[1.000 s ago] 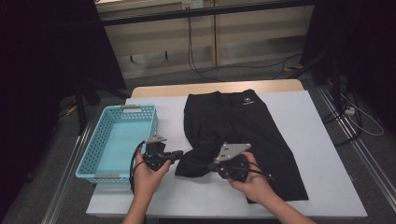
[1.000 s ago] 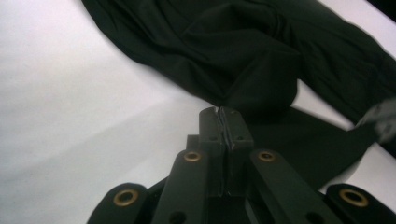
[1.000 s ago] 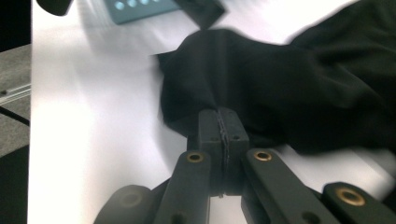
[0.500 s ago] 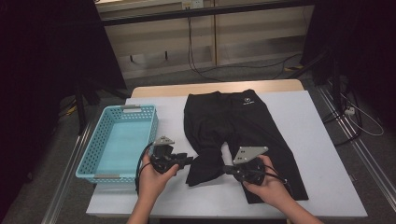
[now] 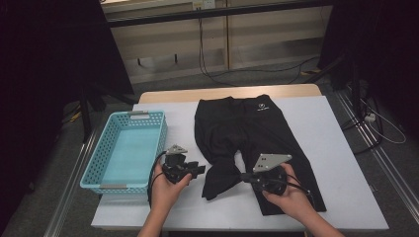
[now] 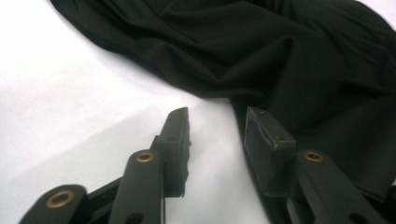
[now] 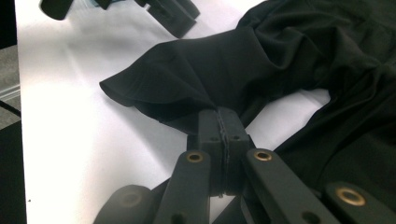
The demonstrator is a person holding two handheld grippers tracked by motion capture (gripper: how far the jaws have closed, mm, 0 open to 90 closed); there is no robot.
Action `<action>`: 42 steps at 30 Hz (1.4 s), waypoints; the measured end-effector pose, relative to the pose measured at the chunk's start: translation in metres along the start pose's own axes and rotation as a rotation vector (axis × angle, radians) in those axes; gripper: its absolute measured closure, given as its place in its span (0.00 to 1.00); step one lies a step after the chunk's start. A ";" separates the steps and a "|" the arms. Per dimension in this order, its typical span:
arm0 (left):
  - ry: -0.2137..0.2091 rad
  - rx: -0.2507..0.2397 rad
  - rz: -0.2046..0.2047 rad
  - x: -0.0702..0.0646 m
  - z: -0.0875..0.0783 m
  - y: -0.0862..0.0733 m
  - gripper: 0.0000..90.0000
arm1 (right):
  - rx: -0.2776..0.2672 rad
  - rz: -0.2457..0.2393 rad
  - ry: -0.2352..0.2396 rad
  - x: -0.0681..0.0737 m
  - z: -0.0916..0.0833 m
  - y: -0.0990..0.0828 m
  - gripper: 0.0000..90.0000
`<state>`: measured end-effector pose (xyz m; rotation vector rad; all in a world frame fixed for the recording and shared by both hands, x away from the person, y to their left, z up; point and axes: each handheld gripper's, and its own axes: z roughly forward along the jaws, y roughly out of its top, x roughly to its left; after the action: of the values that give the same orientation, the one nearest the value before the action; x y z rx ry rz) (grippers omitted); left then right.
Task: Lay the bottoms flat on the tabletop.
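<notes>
Black pants [image 5: 257,128] lie on the white table [image 5: 336,148], waistband at the far side. Their left leg is gathered into a bunched fold [image 5: 220,177] near the front. My right gripper [image 5: 243,176] is shut on that fold, the cloth [image 7: 187,74] pinched between the pads at the right gripper's tips [image 7: 218,114]. My left gripper [image 5: 200,170] rests just left of the fold with its jaws apart. They have just been opening, and bare table shows between the left gripper's tips [image 6: 217,116]. The black fabric [image 6: 280,60] lies just beyond and beside the right-hand jaw.
A light blue plastic basket [image 5: 162,140] stands on the table's left side, close to my left hand. White tabletop lies right of the pants. Beyond the far edge are cables on the floor and dark stands on both sides.
The left gripper's jaws have opened and let go of the fold. My right gripper has pulled the pant leg to the right, stretching the bunched cloth away from the left gripper.
</notes>
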<state>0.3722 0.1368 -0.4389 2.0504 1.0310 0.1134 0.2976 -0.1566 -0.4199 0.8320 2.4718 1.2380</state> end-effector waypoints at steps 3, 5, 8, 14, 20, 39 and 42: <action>0.020 -0.014 0.015 0.002 0.004 0.003 0.58 | -0.015 -0.006 0.002 0.002 -0.004 0.002 1.00; 0.025 -0.018 0.006 0.003 0.009 0.005 0.57 | -0.020 -0.005 0.000 0.002 -0.007 0.002 1.00; 0.044 -0.011 0.013 0.004 0.018 0.011 0.59 | -0.024 0.000 0.003 0.001 -0.010 0.000 1.00; 0.077 0.006 0.010 0.009 0.036 0.018 0.69 | -0.023 0.015 0.008 -0.001 -0.013 -0.005 1.00; 0.068 0.016 0.006 0.004 0.047 0.022 0.78 | -0.017 0.021 0.001 -0.002 -0.017 -0.010 1.00; 0.062 -0.007 -0.060 0.012 0.026 0.038 1.00 | 0.005 0.015 0.001 0.003 -0.018 -0.018 1.00; 0.077 -0.022 -0.082 0.021 0.015 0.039 1.00 | 0.010 0.012 0.005 0.004 -0.017 -0.018 1.00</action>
<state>0.4166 0.1289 -0.4263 1.9943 1.1547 0.1614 0.2796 -0.1743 -0.4239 0.8486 2.4825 1.2335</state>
